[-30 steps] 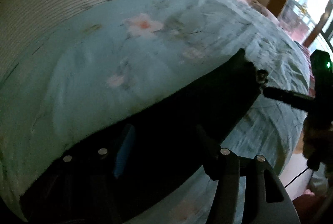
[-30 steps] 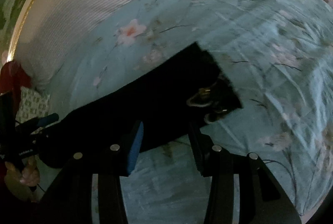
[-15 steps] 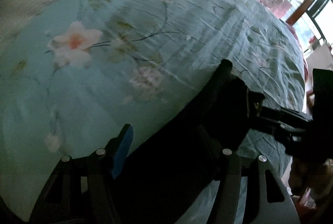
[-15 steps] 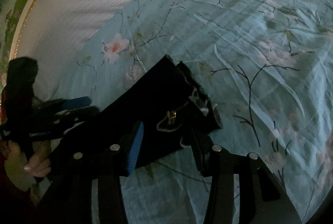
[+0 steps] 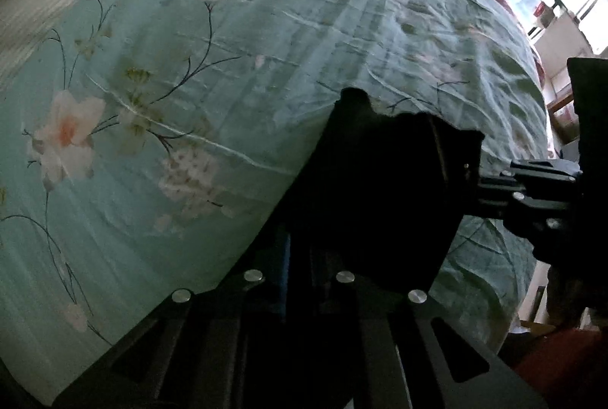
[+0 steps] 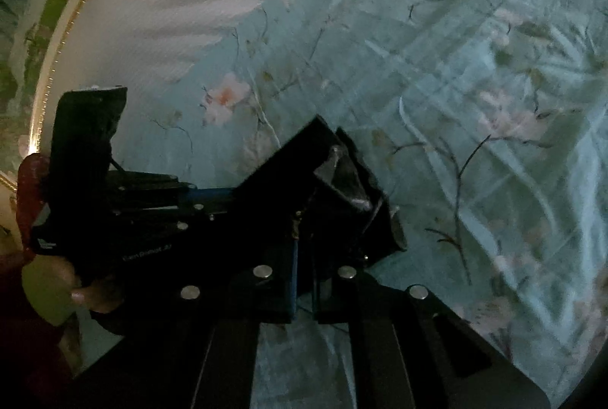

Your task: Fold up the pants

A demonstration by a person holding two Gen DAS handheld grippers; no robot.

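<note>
the limp, soft black fabric pants (image 6: 323,188), lying near the middle of the teal floral bedsheet (image 5: 228,67), are pinched by the closing left gripper (image 5: 300,249) and the fully closed right gripper (image 6: 304,280); best gripped at hems or waistband edges.

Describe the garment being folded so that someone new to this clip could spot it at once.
A pale turquoise bedsheet printed with pink blossoms fills the view. On it lie the black pants, a dark strip across the near side. They are the only plain black cloth there, with a pale lining showing at one end.
</note>
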